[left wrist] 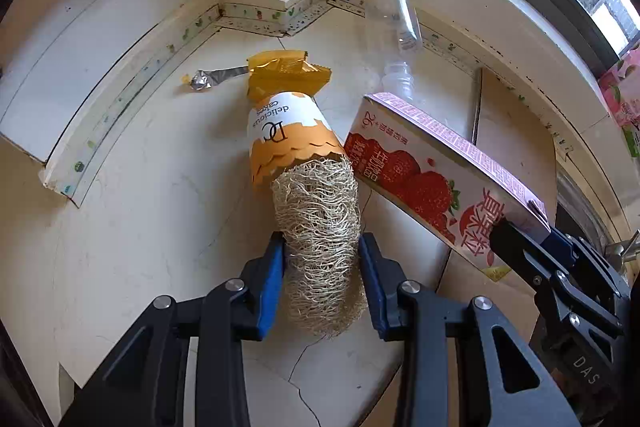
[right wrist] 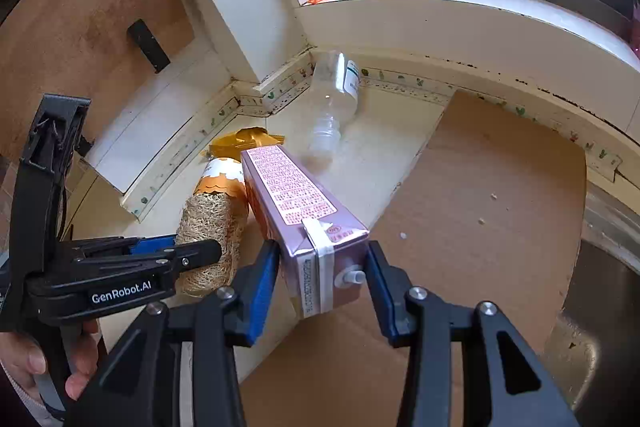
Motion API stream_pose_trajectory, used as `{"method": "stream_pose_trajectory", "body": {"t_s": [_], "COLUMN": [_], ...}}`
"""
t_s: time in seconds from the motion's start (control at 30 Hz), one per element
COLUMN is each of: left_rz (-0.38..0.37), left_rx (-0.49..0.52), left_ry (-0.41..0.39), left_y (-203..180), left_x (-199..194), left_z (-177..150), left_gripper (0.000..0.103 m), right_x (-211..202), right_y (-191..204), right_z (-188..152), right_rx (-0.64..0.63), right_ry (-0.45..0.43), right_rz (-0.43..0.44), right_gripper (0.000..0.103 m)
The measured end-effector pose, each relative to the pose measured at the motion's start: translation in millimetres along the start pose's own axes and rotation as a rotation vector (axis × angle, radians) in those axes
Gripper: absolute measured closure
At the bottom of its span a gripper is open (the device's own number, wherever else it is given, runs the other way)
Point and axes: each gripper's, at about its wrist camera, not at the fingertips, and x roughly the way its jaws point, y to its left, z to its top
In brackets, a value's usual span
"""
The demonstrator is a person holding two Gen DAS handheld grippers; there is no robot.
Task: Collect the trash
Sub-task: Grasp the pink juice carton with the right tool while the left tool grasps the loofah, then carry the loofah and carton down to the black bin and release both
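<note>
Left gripper: blue pads pinching the loofah that pokes out of the orange cake wrapper. Right gripper: jaws clamped on the strawberry milk carton, carton tilted, touching the loofah's side. Beyond: clear plastic bottle lying near the wall corner, foil scrap left of wrapper. Cardboard sheet on the right; pale floor open on the left up to the baseboard.

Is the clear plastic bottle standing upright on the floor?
No, the clear plastic bottle lies on its side near the corner of the wall.
</note>
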Motion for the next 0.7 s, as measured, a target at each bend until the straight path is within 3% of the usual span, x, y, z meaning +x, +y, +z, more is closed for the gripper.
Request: {"method": "stream_pose_trajectory", "body": {"t_s": [0.17, 0.7], "left_rz": [-0.022, -0.101], "left_rx": [-0.004, 0.133], "left_ry": [-0.029, -0.191], "left_y": [11.7, 34.8], "left_x": [-33.8, -159.6], "left_z": [-11.5, -64.3], "left_gripper": [0.069, 0.070], "right_x": [-14.6, -106.9], "right_y": [6.5, 69.8], "right_z": [-14.9, -61.0], "right_rx": [0.028, 0.097], "right_ry": [0.012, -0.120], "right_rz": [0.049, 0.007], "right_gripper": [0.060, 0.060]}}
